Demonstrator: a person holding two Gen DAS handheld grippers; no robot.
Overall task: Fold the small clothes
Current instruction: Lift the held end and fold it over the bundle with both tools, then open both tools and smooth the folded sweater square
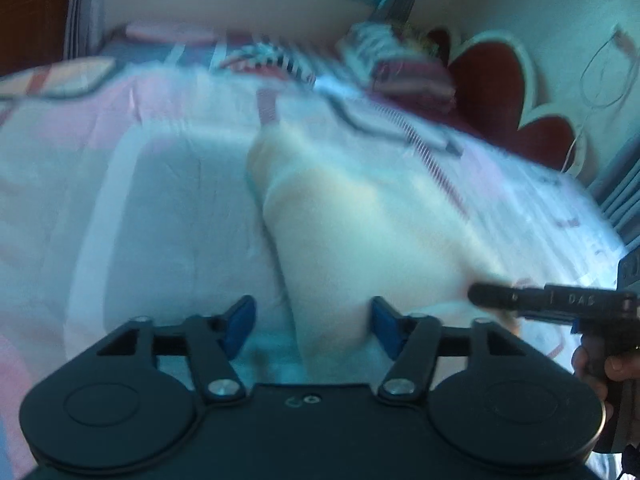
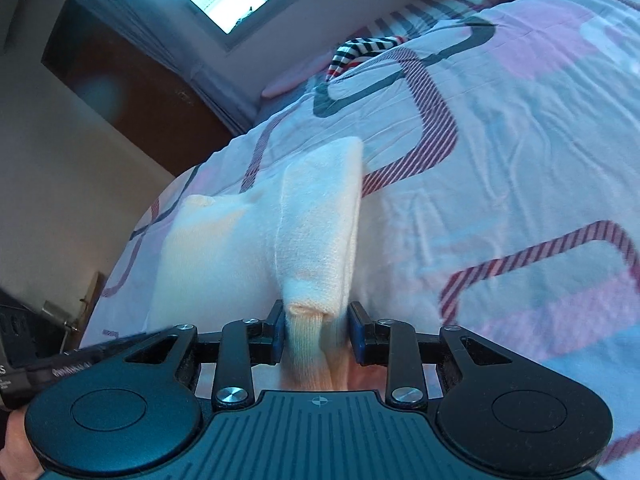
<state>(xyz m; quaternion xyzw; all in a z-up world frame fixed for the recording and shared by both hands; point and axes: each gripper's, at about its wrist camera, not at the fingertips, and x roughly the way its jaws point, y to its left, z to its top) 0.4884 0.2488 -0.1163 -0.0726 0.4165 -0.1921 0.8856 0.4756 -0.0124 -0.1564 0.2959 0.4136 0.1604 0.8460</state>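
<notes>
Cloth (image 2: 316, 240) pinched in right gripper (image 2: 316, 338), on bedspread (image 2: 500, 160).

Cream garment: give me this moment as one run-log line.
left tongs: open, straddling cream garment | right tongs: shut on cream garment, bunched end | surface: patterned bedsheet | fold: not yet done

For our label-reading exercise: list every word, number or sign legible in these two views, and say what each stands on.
"DAS" or similar, partly blurred: on the right gripper's black finger, seen from the left wrist view.
White print on the left gripper's finger, right wrist view: too blurred to read.
Small crosshair sign: on the right gripper's body.
</notes>
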